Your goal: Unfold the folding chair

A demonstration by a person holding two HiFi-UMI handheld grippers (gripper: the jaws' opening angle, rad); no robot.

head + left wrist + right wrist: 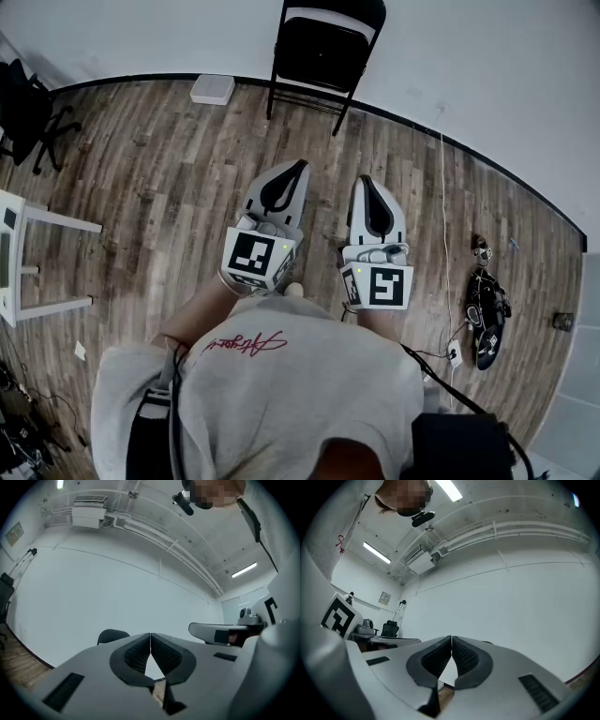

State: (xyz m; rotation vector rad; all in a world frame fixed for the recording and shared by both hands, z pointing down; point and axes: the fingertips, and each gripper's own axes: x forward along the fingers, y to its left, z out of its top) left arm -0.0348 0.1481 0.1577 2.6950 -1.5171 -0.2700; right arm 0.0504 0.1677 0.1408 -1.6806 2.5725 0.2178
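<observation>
A black folding chair (323, 52) stands against the white wall at the top of the head view and looks folded flat. Both grippers are held side by side in front of the person, well short of the chair, pointing toward it. The left gripper (298, 169) is shut with nothing between its jaws, and so is the right gripper (365, 182). In the left gripper view the shut left gripper (150, 634) points at the wall, with the chair's dark top (112, 635) just to its left. In the right gripper view the shut right gripper (452, 638) faces the same wall.
Wood plank floor (169, 178) stretches to the wall. A white box (213, 89) lies left of the chair. A black office chair (28, 112) and a white table (14, 253) stand at left. Black gear and cables (487, 319) lie at right.
</observation>
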